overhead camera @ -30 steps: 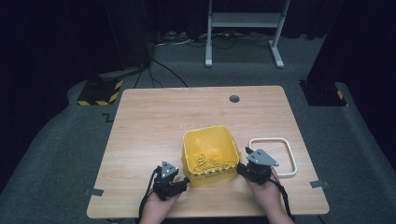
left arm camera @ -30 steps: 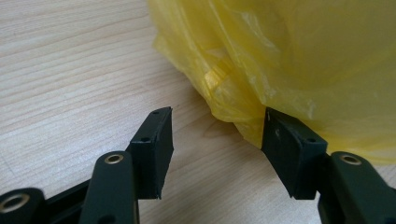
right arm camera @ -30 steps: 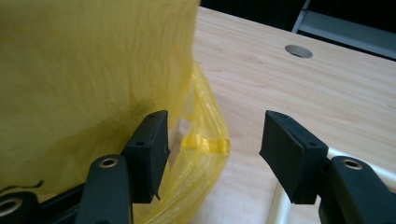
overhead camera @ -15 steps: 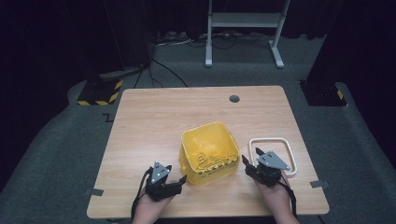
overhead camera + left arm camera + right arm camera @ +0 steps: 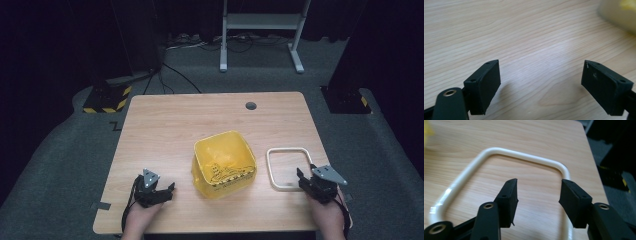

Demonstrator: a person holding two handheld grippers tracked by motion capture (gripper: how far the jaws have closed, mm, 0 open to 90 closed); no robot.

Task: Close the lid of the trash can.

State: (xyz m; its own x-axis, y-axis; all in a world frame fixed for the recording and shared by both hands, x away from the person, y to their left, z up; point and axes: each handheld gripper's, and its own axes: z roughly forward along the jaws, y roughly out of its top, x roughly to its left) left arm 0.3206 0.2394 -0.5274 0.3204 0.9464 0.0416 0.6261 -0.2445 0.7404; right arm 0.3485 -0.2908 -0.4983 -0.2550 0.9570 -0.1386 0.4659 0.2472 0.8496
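A soft yellow tub (image 5: 224, 162) with black markings stands open on the wooden table (image 5: 165, 130), near the front middle. My left gripper (image 5: 169, 190) rests to its left, jaws open and pointing toward it, only bare wood between the pads (image 5: 486, 85). A blurred edge of the yellow tub (image 5: 621, 12) shows at the top right of the left gripper view. My right gripper (image 5: 303, 176) is open at the near right corner of a white rounded-square hoop (image 5: 289, 149). In the right gripper view the hoop (image 5: 524, 155) lies flat ahead of the right gripper (image 5: 539, 192), whose jaws hold nothing.
A round cable hole (image 5: 251, 105) sits near the table's far edge. Beyond the table are a grey floor, cables, a white stand base (image 5: 260, 22) and black-and-yellow striped feet (image 5: 105, 100). The table's right edge runs close to my right hand.
Both grippers have pulled away from the yellow tub's sides: the left one moved left and nearer the front edge, the right one moved right to the hoop's near corner. The tub stays put.
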